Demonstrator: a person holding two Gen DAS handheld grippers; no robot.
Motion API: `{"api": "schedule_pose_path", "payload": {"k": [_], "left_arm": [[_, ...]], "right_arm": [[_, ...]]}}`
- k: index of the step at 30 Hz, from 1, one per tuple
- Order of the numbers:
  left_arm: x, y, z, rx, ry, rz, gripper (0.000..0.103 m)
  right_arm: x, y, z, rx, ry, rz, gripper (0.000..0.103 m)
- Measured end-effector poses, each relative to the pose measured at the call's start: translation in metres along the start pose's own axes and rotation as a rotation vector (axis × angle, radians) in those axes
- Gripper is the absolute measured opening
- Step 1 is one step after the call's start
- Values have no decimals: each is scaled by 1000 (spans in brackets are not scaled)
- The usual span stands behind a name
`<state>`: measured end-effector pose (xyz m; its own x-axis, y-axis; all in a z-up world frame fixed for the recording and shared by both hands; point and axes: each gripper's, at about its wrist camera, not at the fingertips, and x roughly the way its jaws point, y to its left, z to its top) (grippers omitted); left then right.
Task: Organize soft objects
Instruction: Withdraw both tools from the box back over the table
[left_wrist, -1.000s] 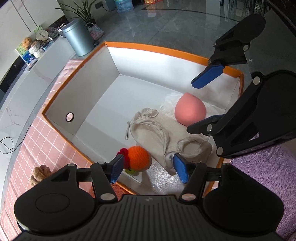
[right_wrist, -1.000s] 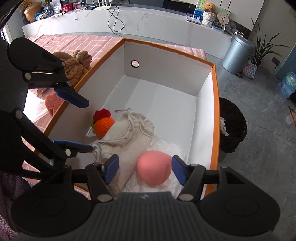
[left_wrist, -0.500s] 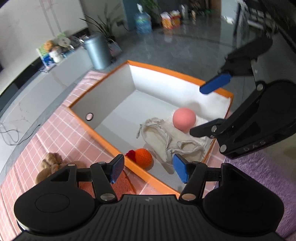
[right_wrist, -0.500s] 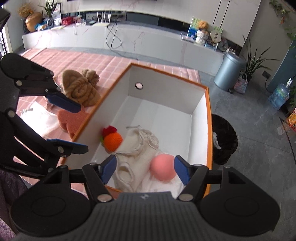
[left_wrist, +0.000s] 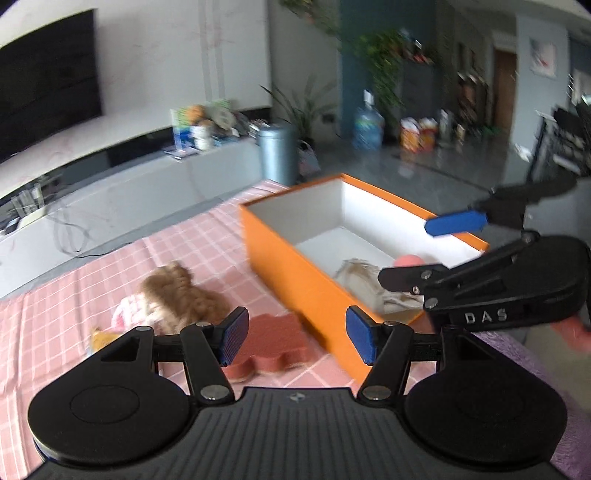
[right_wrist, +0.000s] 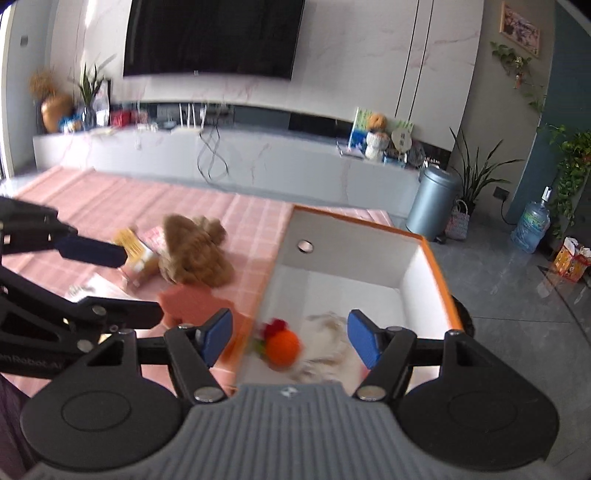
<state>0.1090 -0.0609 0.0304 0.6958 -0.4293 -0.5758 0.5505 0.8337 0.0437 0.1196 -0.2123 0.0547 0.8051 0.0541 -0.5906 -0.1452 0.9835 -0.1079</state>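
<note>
Jaws spread on both my left gripper (left_wrist: 295, 339) and right gripper (right_wrist: 290, 341), nothing between them. Orange ball (right_wrist: 282, 347) and cream cloth bag (right_wrist: 328, 347) inside orange box (left_wrist: 291, 273); brown plush (right_wrist: 194, 251) and pink sponge (right_wrist: 192, 304) on checked cloth (left_wrist: 92, 280) beside it.

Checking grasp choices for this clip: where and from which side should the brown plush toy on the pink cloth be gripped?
Probably across the middle of the brown plush toy, coming down from above. It lies flat on the pink checked cloth, a rounded, lumpy mass with no handle, so its bulk is the surest hold. The orange box stands to one side and a flat pink piece touches its near edge; blur hides finer detail.
</note>
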Motion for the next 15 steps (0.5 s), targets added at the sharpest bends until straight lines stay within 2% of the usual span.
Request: {"api": "schedule_pose_path", "payload": {"k": [3,7,10,12,15], "left_arm": [[-10,12,-15,-67,-39,33,72],[-19,40,-36,-241,-65,49,72],[-25,57,-51,-332,-96,116,72],[-30,63,-64,-375,-122,185,71],[-36,71,-80,-430,-124,243,71]], "right_arm": [[-2,21,-6,18,-39,-15,69],[-4,46,-14,22,-83,-19,69],[-4,62,-21,30,-114,-22,74],[-6,74,-28,44,-139,-34,82],[-5,95,-41,28,-158,-11,82]]}}
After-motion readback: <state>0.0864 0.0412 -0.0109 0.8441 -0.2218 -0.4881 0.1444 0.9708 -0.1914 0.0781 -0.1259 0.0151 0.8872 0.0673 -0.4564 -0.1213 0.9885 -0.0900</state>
